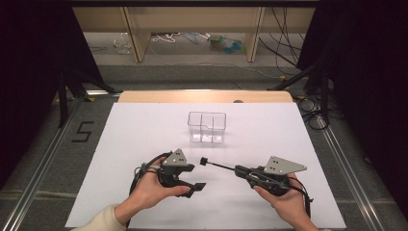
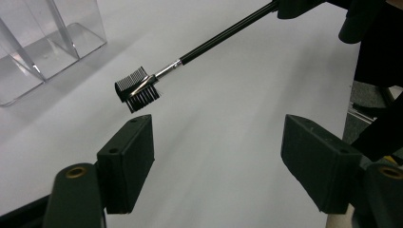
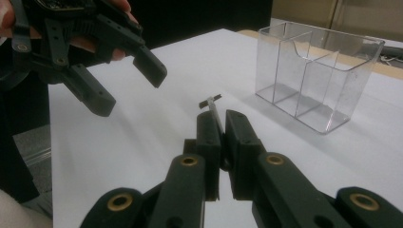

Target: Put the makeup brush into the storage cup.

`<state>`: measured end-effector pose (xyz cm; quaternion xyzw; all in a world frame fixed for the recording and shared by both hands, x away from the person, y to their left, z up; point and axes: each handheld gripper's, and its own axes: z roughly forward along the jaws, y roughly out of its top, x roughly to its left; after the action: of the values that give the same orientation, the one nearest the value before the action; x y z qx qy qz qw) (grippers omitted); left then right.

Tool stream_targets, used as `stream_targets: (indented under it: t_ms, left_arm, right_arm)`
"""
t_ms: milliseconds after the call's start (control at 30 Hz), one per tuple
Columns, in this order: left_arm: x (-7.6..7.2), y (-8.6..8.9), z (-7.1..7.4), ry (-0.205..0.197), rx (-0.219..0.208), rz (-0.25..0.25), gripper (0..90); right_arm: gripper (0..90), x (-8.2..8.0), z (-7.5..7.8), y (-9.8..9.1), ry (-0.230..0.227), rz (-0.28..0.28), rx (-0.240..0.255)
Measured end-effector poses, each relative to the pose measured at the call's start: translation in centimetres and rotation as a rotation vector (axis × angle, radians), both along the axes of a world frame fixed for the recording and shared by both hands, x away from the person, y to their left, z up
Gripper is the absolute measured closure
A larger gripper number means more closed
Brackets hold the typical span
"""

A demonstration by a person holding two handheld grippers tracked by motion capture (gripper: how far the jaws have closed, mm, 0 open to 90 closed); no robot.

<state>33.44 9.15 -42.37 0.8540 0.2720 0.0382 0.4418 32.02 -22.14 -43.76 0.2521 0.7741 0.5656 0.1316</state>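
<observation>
Brow brush (image 1: 216, 165) clamped in right hand-held gripper (image 1: 239, 170), left hand-held gripper (image 1: 193, 185) open, white tabletop (image 1: 144, 130), grey floor (image 1: 43, 144)

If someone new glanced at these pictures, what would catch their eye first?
Probably the slim brow brush with its comb-and-bristle head, held out above the white table by the shut right gripper. Next, the left gripper beside it, jaws open with nothing between them, and the clear divided organiser standing farther back.

Black brush (image 2: 142, 88) with silver ferrule, clear organizer (image 1: 207, 127), white table (image 1: 144, 130).
</observation>
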Motion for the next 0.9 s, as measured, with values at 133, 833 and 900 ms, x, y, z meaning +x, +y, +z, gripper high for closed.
stream_targets:
  t_ms: [133, 833, 900]
  left_arm:
    - [0.2, 0.1, -0.2, 0.005, -0.009, -0.006, 25.8]
    - [0.2, 0.2, -0.4, 0.025, -0.034, 0.022, 25.7]
    - [0.2, 0.1, -0.4, 0.023, -0.037, 0.022, 25.8]
  right_arm:
    - [85.5, 0.1, 0.0, 0.0, -0.009, -0.008, 0.005]
    - [85.4, 0.6, 0.3, 1.1, -0.022, -0.015, 0.002]
    - [85.4, 0.6, 0.4, 1.1, -0.019, -0.017, 0.005]
